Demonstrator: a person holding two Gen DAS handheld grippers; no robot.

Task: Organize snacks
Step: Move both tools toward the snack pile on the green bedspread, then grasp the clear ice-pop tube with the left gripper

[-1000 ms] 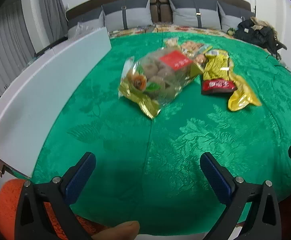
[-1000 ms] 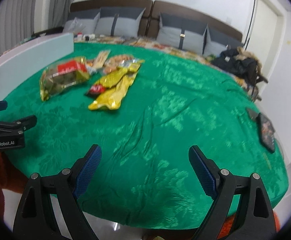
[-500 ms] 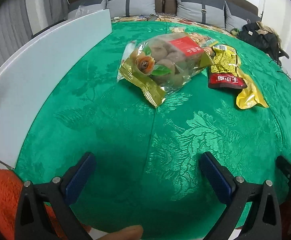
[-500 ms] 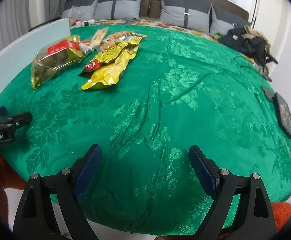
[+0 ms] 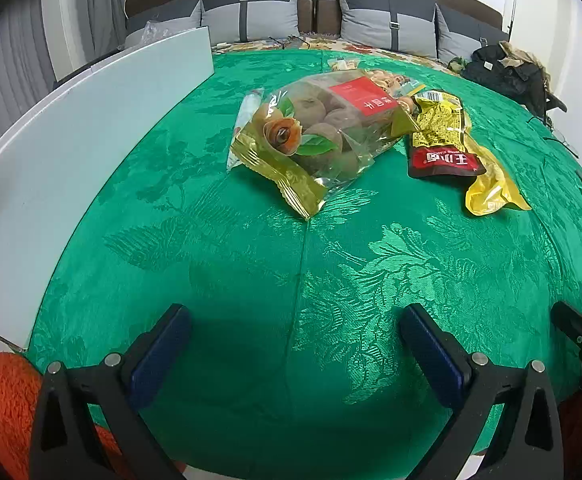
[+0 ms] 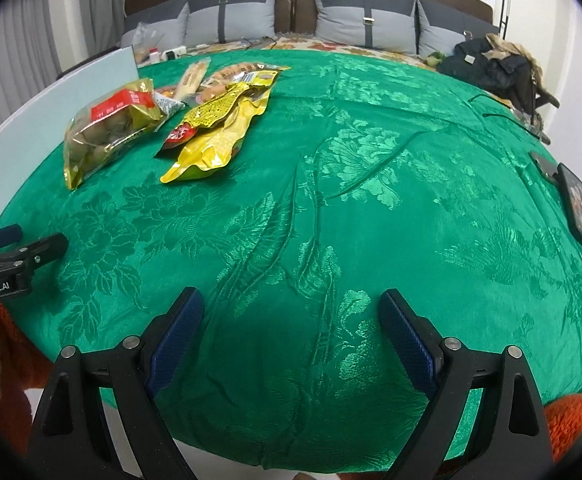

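Both the left gripper (image 5: 295, 344) and right gripper (image 6: 291, 328), gaping wide and empty, have advanced toward the clear dried-fruit bag (image 5: 315, 132), so picking begins.

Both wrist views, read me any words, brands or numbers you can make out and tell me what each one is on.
"GenRobot.AI": white letters on the left gripper's black body, right wrist view.
Red label on the clear fruit bag: white characters, upside down, too small to read.
Red and yellow snack packet: large white characters, upside down, not legible.
Barcode on that packet: digits too small.
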